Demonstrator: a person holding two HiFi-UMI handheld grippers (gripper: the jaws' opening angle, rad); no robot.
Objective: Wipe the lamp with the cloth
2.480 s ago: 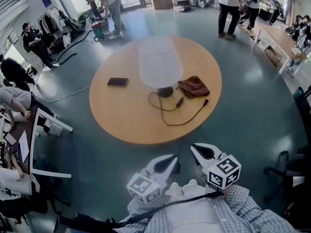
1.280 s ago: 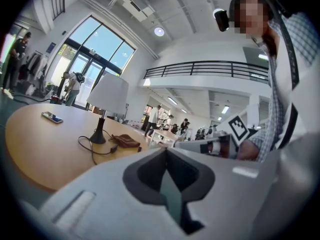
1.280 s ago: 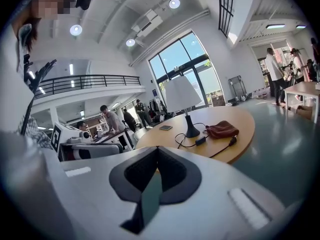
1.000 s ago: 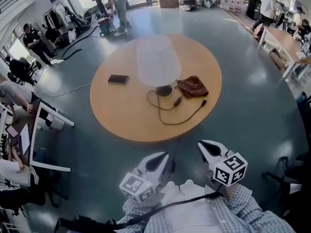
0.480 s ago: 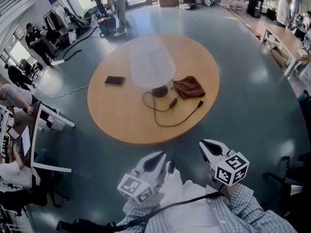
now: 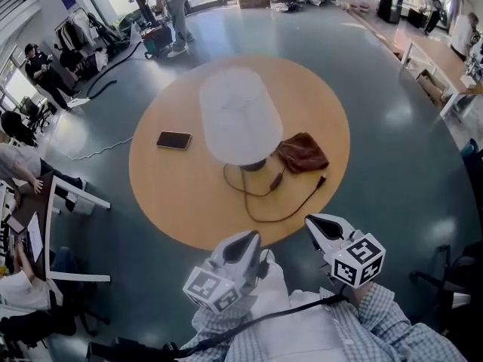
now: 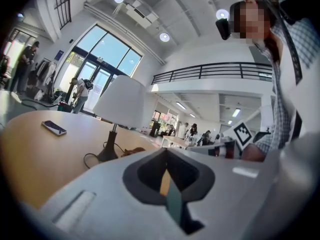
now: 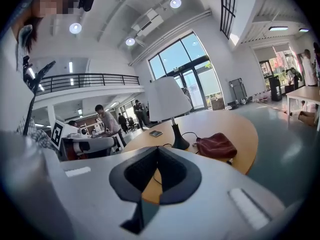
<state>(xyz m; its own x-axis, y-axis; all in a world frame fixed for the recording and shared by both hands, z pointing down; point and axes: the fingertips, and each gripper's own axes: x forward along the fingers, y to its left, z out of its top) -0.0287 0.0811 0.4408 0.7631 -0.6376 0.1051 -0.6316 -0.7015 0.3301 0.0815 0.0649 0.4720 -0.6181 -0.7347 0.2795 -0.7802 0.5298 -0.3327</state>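
Wood table (image 6: 162, 194): lamp (image 6: 240, 115) mid, cloth (image 6: 302, 154) just right of its base, cord (image 6: 281, 204) looped toward near edge, phone (image 6: 173, 139) left. L gripper (image 6: 246, 239) & R gripper (image 6: 316, 223) by near edge, jaws closed, empty.

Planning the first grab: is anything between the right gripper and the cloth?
Only the black cord, lying flat on the table in front of the cloth. Nothing upright blocks the right gripper, which is shut.
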